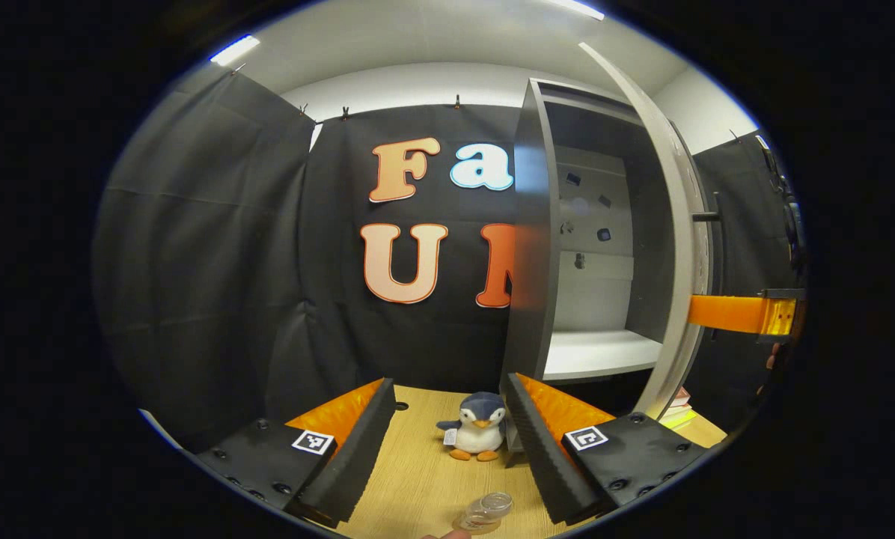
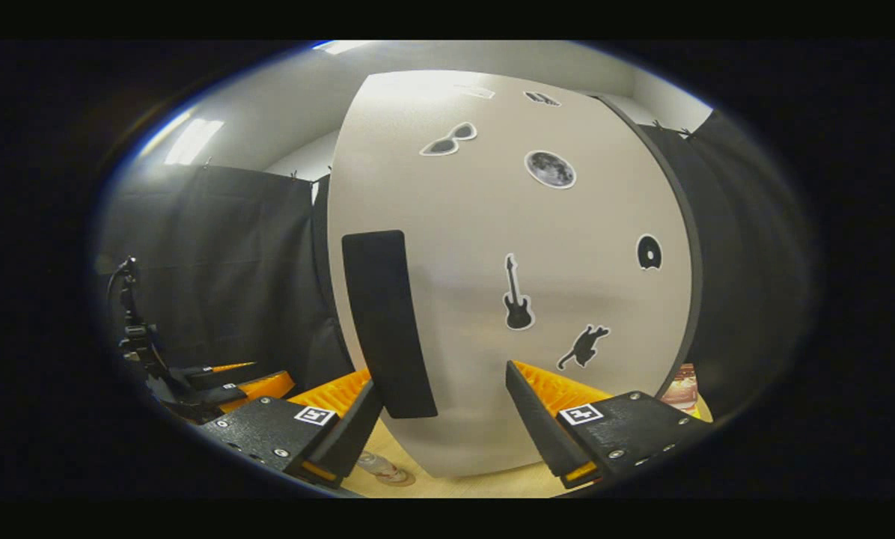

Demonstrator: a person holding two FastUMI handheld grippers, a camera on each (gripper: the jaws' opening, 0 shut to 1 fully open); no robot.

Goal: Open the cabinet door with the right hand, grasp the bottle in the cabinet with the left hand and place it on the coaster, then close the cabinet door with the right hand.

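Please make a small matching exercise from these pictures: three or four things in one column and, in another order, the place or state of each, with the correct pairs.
Things:
1. cabinet door
2. bottle
3. penguin toy
4. left gripper

Places or states:
A. upright on the wooden table, between the fingers in the left gripper view
B. open, holding nothing
C. swung open, stickers on its front
D. low on the table, below the toy

Pairs: 1-C, 2-D, 3-A, 4-B

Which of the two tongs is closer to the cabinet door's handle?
The right. The right tongs sit open right at the door's black handle; the left tongs hang back over the table, facing the open cabinet.
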